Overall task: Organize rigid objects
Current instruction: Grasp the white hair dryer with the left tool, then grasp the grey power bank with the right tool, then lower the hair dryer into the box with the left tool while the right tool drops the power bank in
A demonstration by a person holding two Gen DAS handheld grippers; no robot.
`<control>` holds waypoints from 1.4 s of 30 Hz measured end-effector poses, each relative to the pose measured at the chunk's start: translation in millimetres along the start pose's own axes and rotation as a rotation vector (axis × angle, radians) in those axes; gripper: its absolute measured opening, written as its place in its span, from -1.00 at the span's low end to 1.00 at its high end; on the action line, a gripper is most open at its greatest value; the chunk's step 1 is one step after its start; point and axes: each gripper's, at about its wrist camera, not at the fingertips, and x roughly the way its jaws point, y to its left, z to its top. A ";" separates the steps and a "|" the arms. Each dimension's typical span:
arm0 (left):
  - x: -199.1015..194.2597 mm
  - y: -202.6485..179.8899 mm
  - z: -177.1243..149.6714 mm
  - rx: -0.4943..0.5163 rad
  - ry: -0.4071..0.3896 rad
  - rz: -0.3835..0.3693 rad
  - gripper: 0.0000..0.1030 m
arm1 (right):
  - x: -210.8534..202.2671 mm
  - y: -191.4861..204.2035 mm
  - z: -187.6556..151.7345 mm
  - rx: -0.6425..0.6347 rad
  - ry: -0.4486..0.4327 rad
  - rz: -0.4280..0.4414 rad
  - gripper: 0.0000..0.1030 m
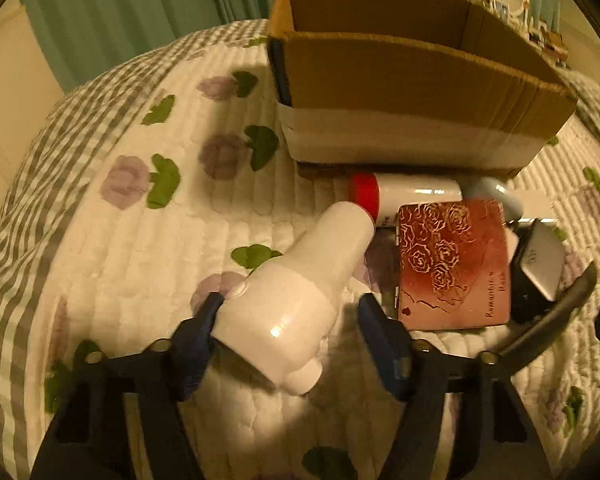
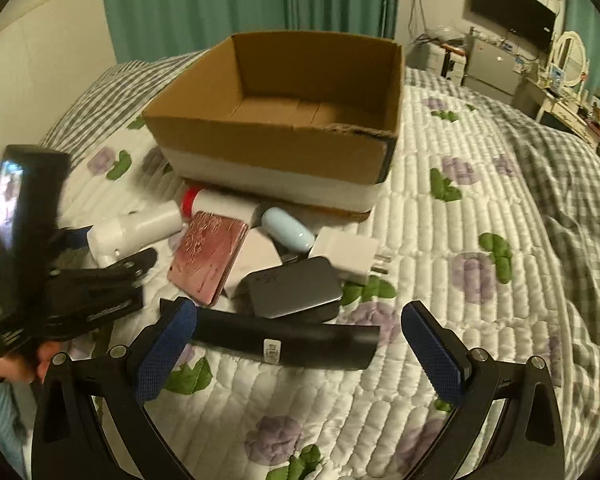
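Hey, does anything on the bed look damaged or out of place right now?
Little stands out. The cardboard box has a ragged, torn front rim near its right corner, and nothing shows on its visible floor. The items to sort lie heaped before it, the pink rose tin overlapping its neighbours. Nothing looks spilled.

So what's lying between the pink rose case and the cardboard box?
The red-capped white bottle lies on its side between the pink rose case and cardboard box, clearest in the left wrist view.

white bottle (image 1: pixel 288 300), rose-embossed pink case (image 1: pixel 454 264), floral white quilt (image 1: pixel 140 240), brown box (image 2: pixel 284 120).
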 end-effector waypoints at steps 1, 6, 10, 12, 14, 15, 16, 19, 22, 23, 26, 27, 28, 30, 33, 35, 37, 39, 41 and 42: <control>-0.8 -3.0 -0.5 0.018 -0.006 0.014 0.08 | 2.2 0.6 -0.5 -0.003 0.008 0.004 1.00; -20.3 -4.5 -4.8 0.021 -0.063 -0.002 0.04 | 13.1 -1.6 1.8 0.006 0.050 -0.002 1.00; -44.3 5.3 -2.6 -0.030 -0.121 0.000 0.04 | 25.5 0.0 9.6 -0.007 0.080 -0.010 1.00; -50.6 8.2 -1.3 -0.046 -0.131 -0.001 0.04 | 35.9 2.0 14.4 -0.026 0.103 -0.013 0.99; -54.0 13.0 0.9 -0.063 -0.136 -0.002 0.04 | 48.8 4.1 20.1 -0.047 0.131 -0.037 0.96; -53.2 14.9 1.9 -0.065 -0.135 -0.005 0.04 | 53.5 4.0 21.8 -0.048 0.141 -0.041 0.94; -53.9 16.0 2.4 -0.069 -0.134 -0.007 0.04 | 59.6 3.3 23.5 -0.043 0.159 -0.036 0.91; -52.7 15.4 1.4 -0.074 -0.129 -0.017 0.04 | 73.3 -0.8 26.0 -0.008 0.194 -0.033 0.89; -51.6 12.9 -0.5 -0.075 -0.123 -0.030 0.04 | 84.5 -0.9 25.6 -0.002 0.224 -0.031 0.81; -48.2 13.4 0.9 -0.073 -0.123 -0.034 0.04 | 86.4 -1.0 26.1 0.006 0.227 -0.022 0.76; -47.4 10.5 0.1 -0.071 -0.120 -0.044 0.04 | 88.7 -5.6 27.3 0.056 0.228 0.045 0.42; -47.6 10.1 -0.6 -0.070 -0.119 -0.046 0.04 | 88.4 -5.5 26.4 0.055 0.223 0.043 0.42; -47.7 9.2 -1.1 -0.069 -0.117 -0.046 0.04 | 87.9 -4.5 26.3 0.051 0.215 0.038 0.42; -49.8 8.2 -2.2 -0.067 -0.115 -0.049 0.04 | 81.6 -5.6 24.7 0.054 0.194 0.030 0.41; -57.8 7.3 -3.2 -0.069 -0.125 -0.058 0.04 | 62.1 -5.7 17.3 0.042 0.141 -0.003 0.41; -67.2 6.7 -1.4 -0.066 -0.143 -0.057 0.04 | 42.5 -8.7 14.7 0.041 0.092 -0.014 0.41; -80.4 7.2 2.9 -0.066 -0.171 -0.062 0.04 | 22.1 -10.9 19.3 0.041 0.039 -0.022 0.41; -91.5 7.5 9.4 -0.067 -0.193 -0.072 0.04 | 3.5 -14.5 25.9 0.044 -0.008 -0.031 0.41; -106.6 8.1 21.2 -0.062 -0.229 -0.085 0.04 | -16.4 -16.7 35.1 0.048 -0.051 -0.031 0.41; -114.7 8.5 28.9 -0.059 -0.250 -0.087 0.04 | -25.0 -15.4 41.6 0.048 -0.067 -0.028 0.41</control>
